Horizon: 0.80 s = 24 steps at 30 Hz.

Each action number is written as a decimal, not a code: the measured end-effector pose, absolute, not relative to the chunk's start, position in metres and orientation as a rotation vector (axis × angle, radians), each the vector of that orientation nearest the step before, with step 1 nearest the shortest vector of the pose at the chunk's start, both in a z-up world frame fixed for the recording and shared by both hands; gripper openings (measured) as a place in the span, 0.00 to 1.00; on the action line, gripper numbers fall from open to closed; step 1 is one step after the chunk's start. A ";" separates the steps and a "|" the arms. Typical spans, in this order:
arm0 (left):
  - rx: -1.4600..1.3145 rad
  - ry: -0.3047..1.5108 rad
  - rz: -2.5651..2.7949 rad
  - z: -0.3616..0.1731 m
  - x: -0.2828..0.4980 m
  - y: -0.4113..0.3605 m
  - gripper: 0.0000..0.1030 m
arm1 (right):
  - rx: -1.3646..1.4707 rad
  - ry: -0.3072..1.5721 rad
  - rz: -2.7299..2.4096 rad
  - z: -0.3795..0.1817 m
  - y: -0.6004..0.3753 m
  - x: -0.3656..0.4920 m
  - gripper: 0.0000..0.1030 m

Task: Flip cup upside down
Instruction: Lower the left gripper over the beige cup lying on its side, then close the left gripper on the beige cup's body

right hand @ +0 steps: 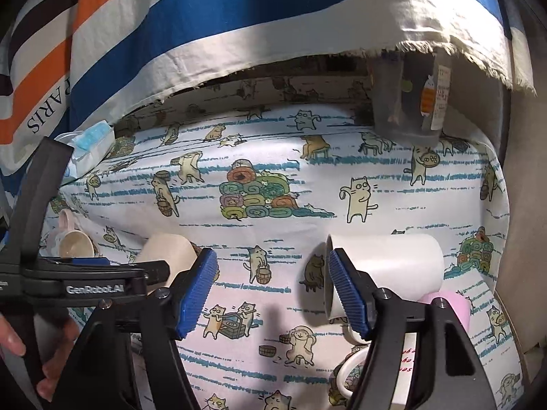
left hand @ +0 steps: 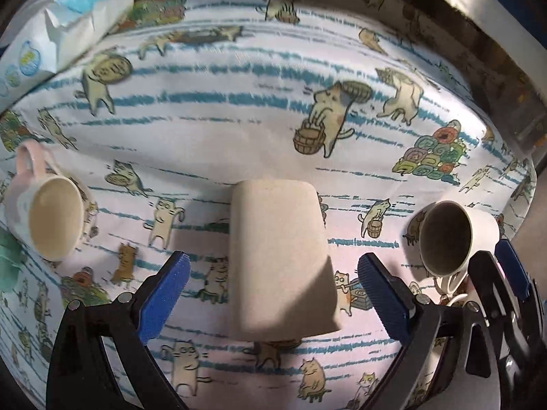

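A beige handleless cup [left hand: 280, 256] stands upside down on the cat-print cloth, between the open fingers of my left gripper [left hand: 273, 294], which do not touch it. It also shows in the right wrist view [right hand: 167, 256], partly behind the left gripper body. A white mug [left hand: 451, 235] lies on its side at the right, mouth toward the left camera. In the right wrist view this white mug [right hand: 393, 266] lies just beyond my open, empty right gripper [right hand: 273, 294], whose right finger [right hand: 348, 294] overlaps its rim.
A pink-handled mug [left hand: 44, 215] lies on its side at the left. A tissue pack [left hand: 61, 30] sits at the far left. A pink cup [right hand: 451, 307] and another mug [right hand: 355, 376] lie near the right gripper. A clear container [right hand: 410, 102] stands at the back under a striped cloth [right hand: 205, 17].
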<state>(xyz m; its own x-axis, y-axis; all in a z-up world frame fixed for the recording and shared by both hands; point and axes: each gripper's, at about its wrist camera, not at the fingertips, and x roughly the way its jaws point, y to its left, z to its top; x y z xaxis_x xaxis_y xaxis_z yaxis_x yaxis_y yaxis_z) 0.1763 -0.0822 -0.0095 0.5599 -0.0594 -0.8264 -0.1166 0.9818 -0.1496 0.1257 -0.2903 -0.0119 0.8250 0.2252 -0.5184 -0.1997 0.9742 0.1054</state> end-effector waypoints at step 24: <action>-0.257 1.030 0.018 -0.042 0.168 -0.076 0.65 | 0.048 0.542 0.175 -0.013 -0.295 0.126 0.76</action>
<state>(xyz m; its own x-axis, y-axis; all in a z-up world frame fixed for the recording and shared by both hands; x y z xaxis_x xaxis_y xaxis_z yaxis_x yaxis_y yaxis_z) 0.1678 -0.0760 -0.0420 0.5178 -0.1052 -0.8490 -0.1356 0.9698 -0.2029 0.1258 -0.2955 -0.0127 0.8423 0.1778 -0.5088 -0.1528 0.9841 0.0911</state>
